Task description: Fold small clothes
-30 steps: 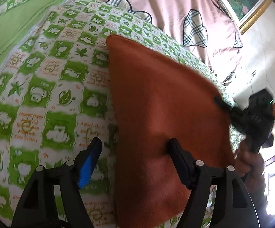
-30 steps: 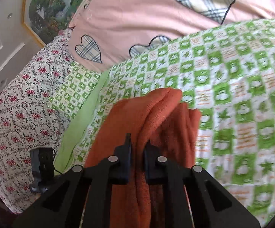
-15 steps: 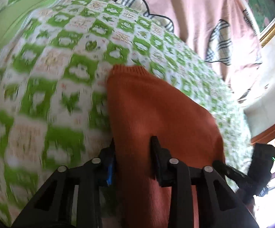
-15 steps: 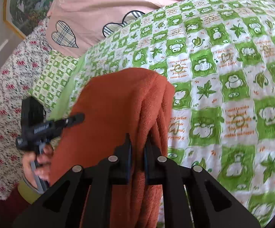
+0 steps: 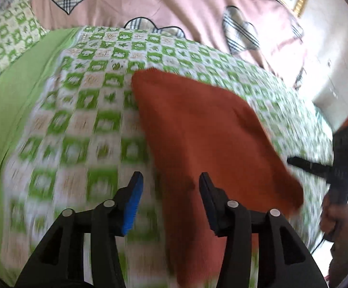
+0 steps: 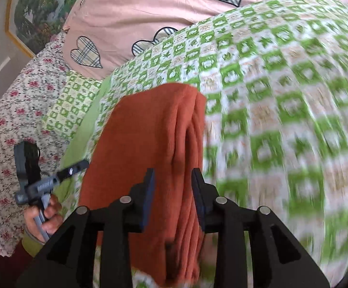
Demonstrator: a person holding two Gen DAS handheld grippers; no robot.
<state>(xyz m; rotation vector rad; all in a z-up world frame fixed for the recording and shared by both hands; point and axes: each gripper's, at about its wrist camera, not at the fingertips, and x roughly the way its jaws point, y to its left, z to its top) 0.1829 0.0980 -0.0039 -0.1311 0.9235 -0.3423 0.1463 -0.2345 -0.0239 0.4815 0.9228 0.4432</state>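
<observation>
A folded rust-orange knit garment (image 5: pixel 205 129) lies flat on the green-and-white checked bedspread (image 5: pixel 77 120). My left gripper (image 5: pixel 170 180) is open, its jaws apart above the garment's near left edge. In the right wrist view the garment (image 6: pixel 149 132) shows its stacked folded layers. My right gripper (image 6: pixel 172 176) is open, its jaws apart on either side of the garment's layered right edge, not pinching it. The right gripper also shows in the left wrist view (image 5: pixel 318 165), at the garment's right side. The left gripper shows in the right wrist view (image 6: pixel 53 180), to the garment's left.
A pink quilt with plaid hearts (image 5: pixel 174 7) lies at the back of the bed. A floral pillow (image 6: pixel 10 120) and a checked pillow (image 6: pixel 70 105) sit to the left. A framed picture (image 6: pixel 37 7) hangs on the wall.
Both grippers were shut on the garment and have opened, letting it go. The garment has settled flat on the bedspread. Both views are blurred by motion.
</observation>
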